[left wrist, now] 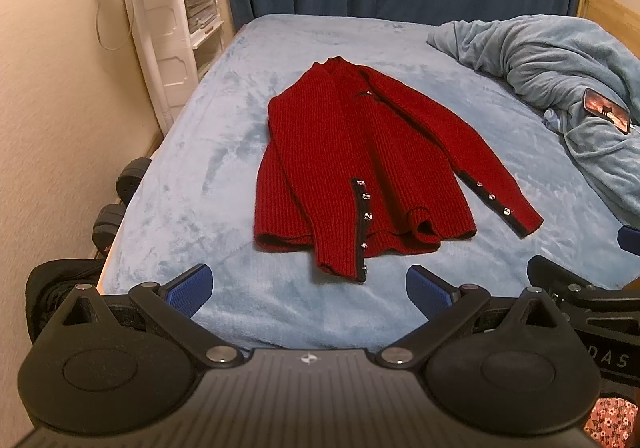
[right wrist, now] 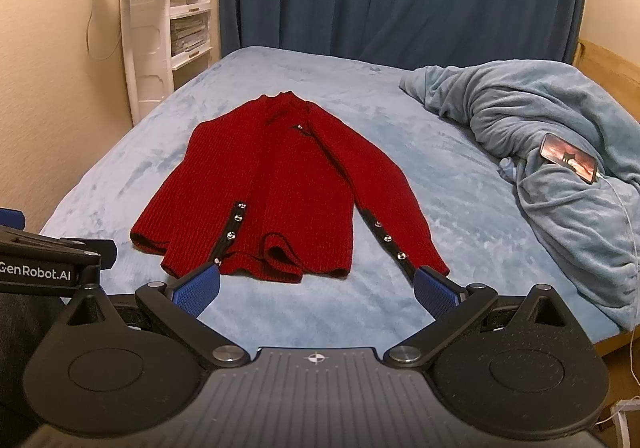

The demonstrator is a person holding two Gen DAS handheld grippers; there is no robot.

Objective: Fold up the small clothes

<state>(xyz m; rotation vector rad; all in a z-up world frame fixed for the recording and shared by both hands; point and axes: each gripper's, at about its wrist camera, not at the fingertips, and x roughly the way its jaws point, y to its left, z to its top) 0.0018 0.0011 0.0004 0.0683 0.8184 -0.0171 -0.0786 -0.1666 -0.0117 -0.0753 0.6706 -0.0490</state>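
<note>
A red knitted cardigan (left wrist: 360, 163) (right wrist: 276, 183) lies on the light blue bed cover (left wrist: 192, 167) (right wrist: 460, 191), collar away from me. Its left sleeve is folded over the body; the right sleeve (left wrist: 476, 175) (right wrist: 384, 187) stretches out to the side, black cuff trim with silver buttons. My left gripper (left wrist: 310, 290) hovers open just short of the hem, nothing between its blue pads. My right gripper (right wrist: 318, 286) is open too, its right pad (right wrist: 434, 290) near the right sleeve's cuff and its left pad (right wrist: 200, 286) at the hem. Neither touches the cloth as far as I can see.
A crumpled light blue blanket (left wrist: 560, 75) (right wrist: 540, 135) with a phone (left wrist: 606, 109) (right wrist: 568, 157) on it fills the bed's right side. A white standing fan (left wrist: 150, 7) (right wrist: 140, 7) and shelves stand by the left wall. Dumbbells (left wrist: 116, 207) lie on the floor left of the bed.
</note>
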